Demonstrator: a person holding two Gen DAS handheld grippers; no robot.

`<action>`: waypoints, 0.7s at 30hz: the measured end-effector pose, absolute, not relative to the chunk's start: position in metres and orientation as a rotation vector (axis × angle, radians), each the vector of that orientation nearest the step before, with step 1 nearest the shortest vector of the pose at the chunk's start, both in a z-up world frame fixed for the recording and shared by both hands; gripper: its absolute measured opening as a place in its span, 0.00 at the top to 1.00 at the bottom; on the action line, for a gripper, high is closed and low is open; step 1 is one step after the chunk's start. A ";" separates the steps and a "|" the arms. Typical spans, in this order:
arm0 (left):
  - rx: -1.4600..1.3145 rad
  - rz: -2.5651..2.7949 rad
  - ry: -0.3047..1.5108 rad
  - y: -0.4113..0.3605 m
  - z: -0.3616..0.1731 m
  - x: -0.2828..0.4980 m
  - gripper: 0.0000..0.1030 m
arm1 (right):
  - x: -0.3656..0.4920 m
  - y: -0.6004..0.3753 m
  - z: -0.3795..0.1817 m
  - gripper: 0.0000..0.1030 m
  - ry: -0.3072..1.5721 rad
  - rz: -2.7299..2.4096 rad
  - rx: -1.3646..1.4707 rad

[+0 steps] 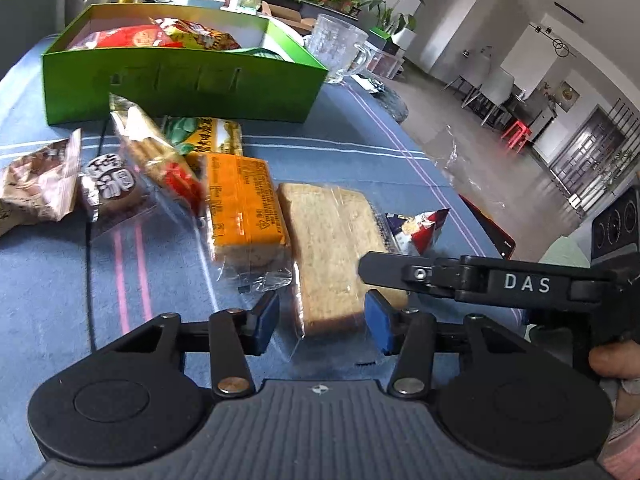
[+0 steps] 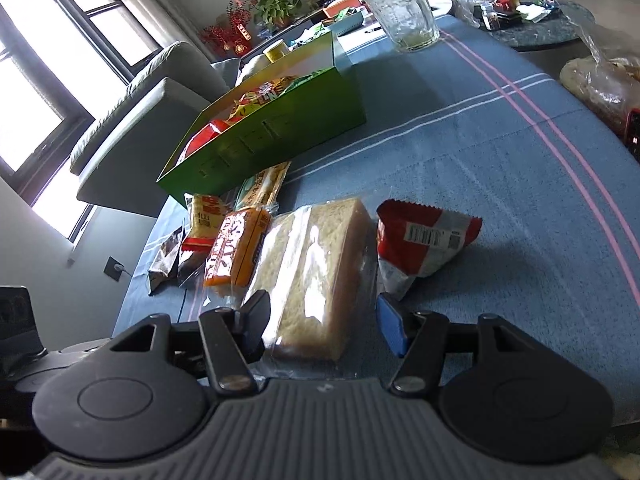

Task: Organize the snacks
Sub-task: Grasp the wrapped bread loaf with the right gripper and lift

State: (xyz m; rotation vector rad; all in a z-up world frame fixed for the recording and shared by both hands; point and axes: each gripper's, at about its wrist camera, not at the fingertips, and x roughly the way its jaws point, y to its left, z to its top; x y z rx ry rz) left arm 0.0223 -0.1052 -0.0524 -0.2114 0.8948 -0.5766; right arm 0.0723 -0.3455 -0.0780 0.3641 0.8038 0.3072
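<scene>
Snacks (image 1: 160,160) lie in a loose row on the blue striped tablecloth (image 1: 360,148), in front of an open green box (image 1: 180,84) that already holds several red and yellow packets. From the left wrist view we record a clear-wrapped bread slab (image 1: 336,256) lying flat between an orange packet (image 1: 244,200) and a small red and white packet (image 1: 420,228), with brown packets (image 1: 36,184) further left. The left gripper (image 1: 322,320) straddles the near end of the bread slab. Its right-hand pad overlaps the slab's side, while the other pad meets only the clear wrap, with a sliver showing before the bread itself. We cannot tell whether the pads actually press. The right gripper (image 1: 372,272) reaches in from the right with a finger above the same slab, and a hand (image 1: 616,364) holds its grip. A glass mug (image 1: 340,44) stands beyond the box's right corner. From the right wrist view, the right gripper (image 2: 324,324) also has the bread slab (image 2: 316,264) between its fingers. The dark finger is at the wrap, the blue pad stands clear of the slab with cloth visible between, and so we rate it open and gripping nothing. The red and white packet (image 2: 428,240) lies just beside the slab on the right, the orange packet (image 2: 236,248) touches it on the left, and the green box (image 2: 280,132) sits behind the row, with the mug (image 2: 404,12) far back.
</scene>
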 end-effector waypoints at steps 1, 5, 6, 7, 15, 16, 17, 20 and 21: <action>-0.214 -0.586 0.893 -0.107 -0.052 0.022 0.61 | 0.073 -0.345 -0.078 0.26 0.805 0.310 0.365; -0.187 -0.599 0.869 -0.110 -0.046 0.010 0.61 | 0.076 -0.340 -0.077 0.25 0.807 0.316 0.353; -0.179 -0.604 0.860 -0.111 -0.042 0.006 0.61 | 0.075 -0.337 -0.076 0.25 0.804 0.319 0.340; -0.166 -0.609 0.844 -0.112 -0.037 0.001 0.61 | 0.073 -0.335 -0.074 0.25 0.798 0.329 0.331; -0.109 -0.639 0.648 -0.107 0.019 -0.031 0.61 | 0.039 -0.330 -0.030 0.25 0.650 0.343 0.274; -0.107 -0.637 0.627 -0.105 0.025 -0.032 0.61 | 0.037 -0.329 -0.024 0.25 0.629 0.354 0.274; -0.105 -0.632 0.609 -0.103 0.030 -0.032 0.61 | 0.035 -0.329 -0.018 0.25 0.608 0.365 0.273; -0.103 -0.603 0.563 -0.096 0.044 -0.028 0.61 | 0.040 -0.325 -0.003 0.25 0.572 0.401 0.278; -0.102 -0.592 0.551 -0.093 0.047 -0.026 0.61 | 0.044 -0.322 0.000 0.25 0.564 0.413 0.281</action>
